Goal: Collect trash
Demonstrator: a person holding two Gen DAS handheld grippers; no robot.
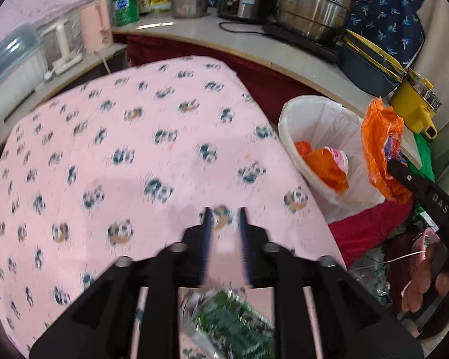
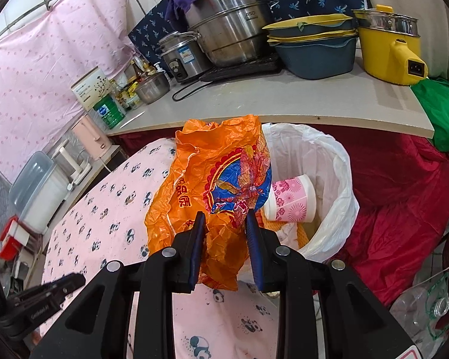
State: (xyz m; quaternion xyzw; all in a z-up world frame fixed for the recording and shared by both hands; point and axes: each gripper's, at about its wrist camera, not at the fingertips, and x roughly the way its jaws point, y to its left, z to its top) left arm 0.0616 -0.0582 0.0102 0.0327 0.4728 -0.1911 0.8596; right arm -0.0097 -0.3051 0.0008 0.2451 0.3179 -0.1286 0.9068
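My right gripper (image 2: 226,218) is shut on a crumpled orange plastic bag (image 2: 215,179) and holds it up beside the rim of the white-lined trash bin (image 2: 341,179). The bag also shows in the left wrist view (image 1: 380,146), next to the bin (image 1: 320,110). Inside the bin lie a pink flowered paper cup (image 2: 293,200) and orange trash (image 1: 326,167). My left gripper (image 1: 226,212) is open and empty over the pink panda tablecloth (image 1: 119,149). A green wrapper (image 1: 233,326) lies under the left gripper's body.
A counter (image 2: 284,98) behind the bin holds steel pots (image 2: 227,27), blue and yellow basins (image 2: 314,48) and a yellow electric pot (image 2: 389,51). Red cloth (image 2: 404,185) lies right of the bin. An empty plastic bottle (image 2: 428,308) lies on the floor.
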